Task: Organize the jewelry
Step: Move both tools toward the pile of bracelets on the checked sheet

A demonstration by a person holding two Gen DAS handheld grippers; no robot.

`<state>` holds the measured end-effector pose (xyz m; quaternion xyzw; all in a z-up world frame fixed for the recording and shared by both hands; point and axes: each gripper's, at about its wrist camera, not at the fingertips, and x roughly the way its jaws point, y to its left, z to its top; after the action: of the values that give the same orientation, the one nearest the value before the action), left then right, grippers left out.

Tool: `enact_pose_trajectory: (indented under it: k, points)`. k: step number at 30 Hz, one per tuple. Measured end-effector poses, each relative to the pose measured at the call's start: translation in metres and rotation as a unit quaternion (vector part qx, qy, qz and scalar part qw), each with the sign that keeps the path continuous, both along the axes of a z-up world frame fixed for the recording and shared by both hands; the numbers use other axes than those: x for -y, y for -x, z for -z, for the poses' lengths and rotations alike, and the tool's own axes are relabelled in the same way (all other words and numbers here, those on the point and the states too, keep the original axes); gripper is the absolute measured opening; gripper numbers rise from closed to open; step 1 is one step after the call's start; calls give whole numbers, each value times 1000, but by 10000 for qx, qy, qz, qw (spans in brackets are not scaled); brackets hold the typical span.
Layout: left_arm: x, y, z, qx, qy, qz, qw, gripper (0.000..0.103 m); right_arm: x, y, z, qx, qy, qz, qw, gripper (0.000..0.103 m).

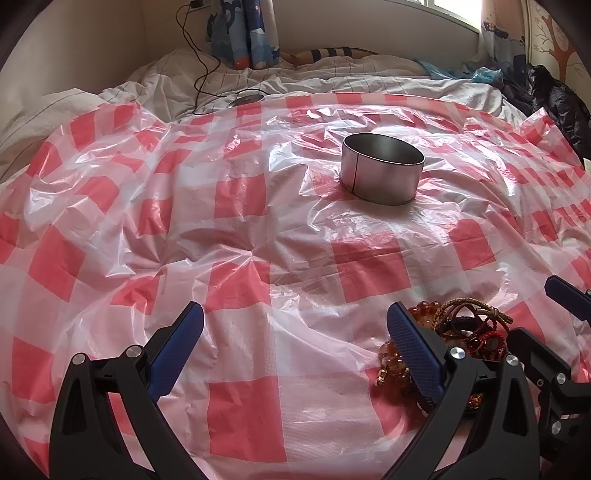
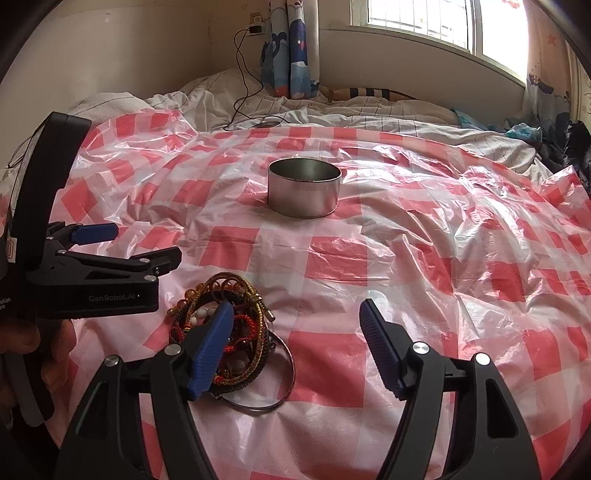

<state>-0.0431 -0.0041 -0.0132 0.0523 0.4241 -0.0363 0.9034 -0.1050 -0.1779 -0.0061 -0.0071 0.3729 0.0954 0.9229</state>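
Note:
A pile of beaded and braided bracelets [image 2: 236, 332] lies on the red-and-white checked plastic sheet [image 2: 406, 295], with a thin metal bangle [image 2: 290, 373] at its near right edge. My right gripper [image 2: 295, 306] is open. Its left finger stands over the pile and nothing is between the pads. My left gripper [image 1: 293, 314] is open and empty, with the same pile [image 1: 461, 328] just outside its right finger. A round metal tin [image 1: 382, 168] [image 2: 304, 192] stands open-topped farther back. In the right wrist view a hand [image 2: 26, 354] holds the left gripper at the left edge.
The sheet covers a rumpled bed with white bedding [image 2: 221, 96]. A black cable [image 2: 240, 74] runs from a wall charger down to a dark round device [image 1: 245, 99]. Dark clothing [image 1: 554, 103] is heaped at the far right, below a window [image 2: 424, 18].

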Motion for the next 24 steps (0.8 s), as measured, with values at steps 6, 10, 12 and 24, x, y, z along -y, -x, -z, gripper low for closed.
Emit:
enact_pose_trajectory:
  k: [6,10,12,24]
  points:
    - [2,1,-1,14,-1,6,10000,95,0,0,-1,22,-6,1,10000,69]
    - [2,1,-1,14,-7,13,10000,95,0,0,-1,28,-11,6,10000,71]
    - [3,1,-2,19,-9,18,10000,95,0,0,-1,40,-9,17,10000,72]
    - [3,1,-2,25,9,-3,10000,95,7,-1,-2,76,-4,205,9998,78]
